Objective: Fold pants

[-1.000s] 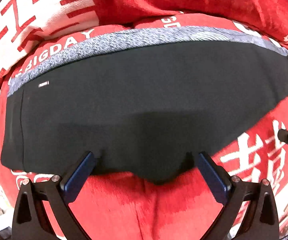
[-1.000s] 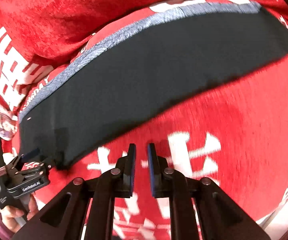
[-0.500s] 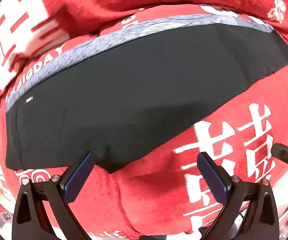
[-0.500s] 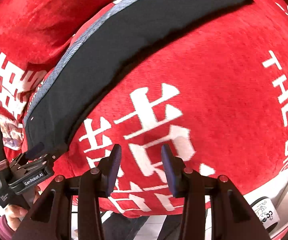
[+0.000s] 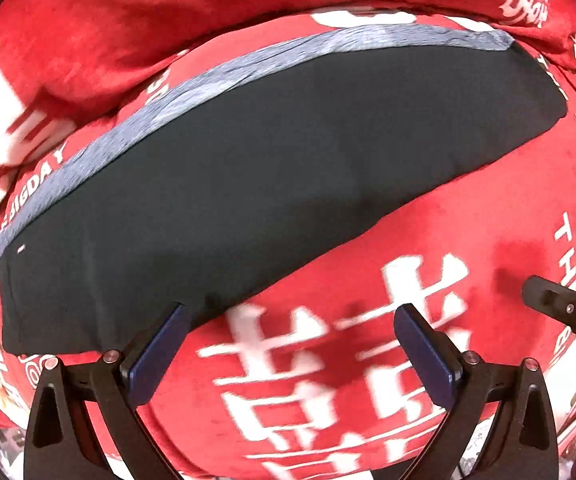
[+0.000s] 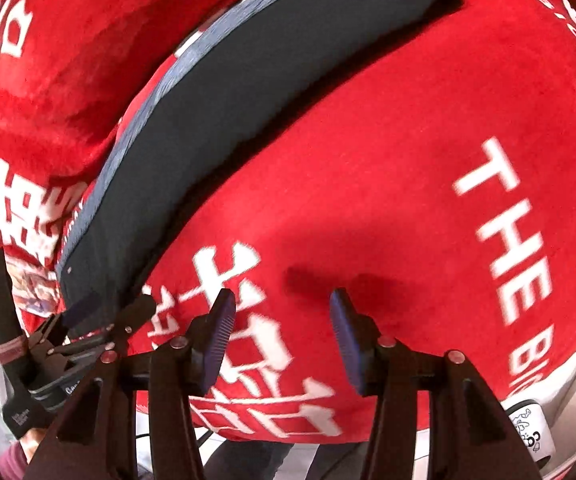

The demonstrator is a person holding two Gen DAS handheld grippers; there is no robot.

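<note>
The black pants (image 5: pixel 247 184) lie folded flat on the red blanket, with a grey waistband (image 5: pixel 191 92) along the far edge. My left gripper (image 5: pixel 292 320) is open and empty, its left finger at the pants' near edge. In the right wrist view the pants (image 6: pixel 223 104) stretch from lower left to upper right. My right gripper (image 6: pixel 283 312) is open and empty over bare red blanket, to the right of the pants. The left gripper (image 6: pixel 107 312) shows there at the pants' near corner. The right gripper's tip (image 5: pixel 560 304) shows at the left view's right edge.
A red blanket with white characters and letters (image 6: pixel 408 200) covers the raised surface. Its front edge drops off near the bottom (image 6: pixel 560 360), with floor below. Bunched red fabric (image 5: pixel 127 20) rises behind the pants.
Both grippers have drawn back from the pants toward the blanket's front edge. The right gripper went from shut to open. The pants stay flat where they lay.
</note>
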